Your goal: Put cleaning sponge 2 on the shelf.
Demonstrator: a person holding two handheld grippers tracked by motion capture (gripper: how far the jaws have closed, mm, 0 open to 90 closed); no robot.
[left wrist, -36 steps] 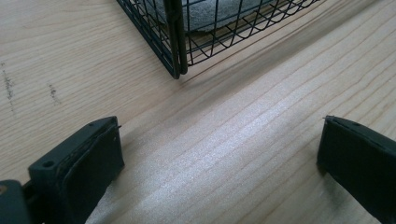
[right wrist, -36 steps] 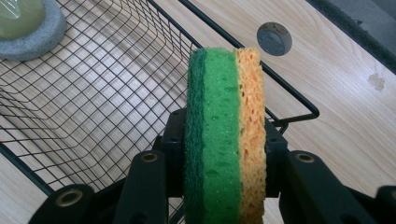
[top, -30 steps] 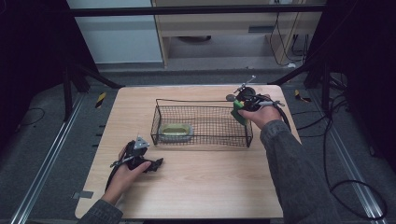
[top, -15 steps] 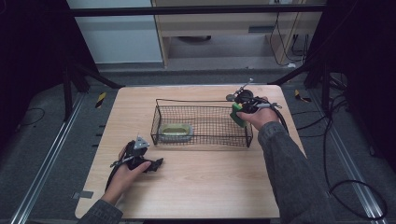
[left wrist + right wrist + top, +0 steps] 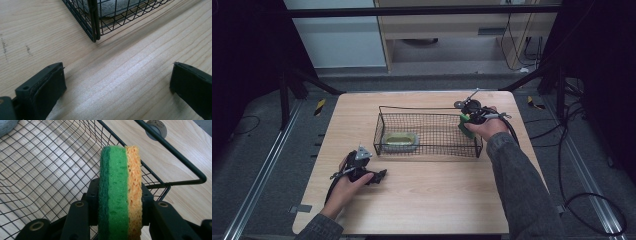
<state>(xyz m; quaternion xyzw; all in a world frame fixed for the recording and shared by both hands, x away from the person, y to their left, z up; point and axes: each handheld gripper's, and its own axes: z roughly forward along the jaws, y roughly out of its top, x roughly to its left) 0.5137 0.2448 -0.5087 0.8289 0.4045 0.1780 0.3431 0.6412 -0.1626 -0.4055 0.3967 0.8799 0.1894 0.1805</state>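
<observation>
A black wire basket [image 5: 427, 150] stands in the middle of the wooden table [image 5: 422, 200]. My right gripper [image 5: 468, 125] hangs over the basket's right end, shut on a green and yellow sponge [image 5: 121, 192] that stands on edge between its jaws, just above the mesh floor [image 5: 45, 177]. The sponge [image 5: 465, 127] shows as a green patch by the right hand. A folded greenish cloth [image 5: 400, 141] lies in the basket's left end. My left gripper [image 5: 381, 176] rests on the table in front of the basket's left corner [image 5: 94, 30], jaws wide apart with bare wood between them.
A round grey cable port [image 5: 156, 128] sits in the table behind the basket's right end. The table's front half is bare wood [image 5: 437, 195]. Dark stands and cables surround the table on the floor.
My right gripper has sunk a little with the sponge, lower into the basket's right end. The left gripper has not moved.
</observation>
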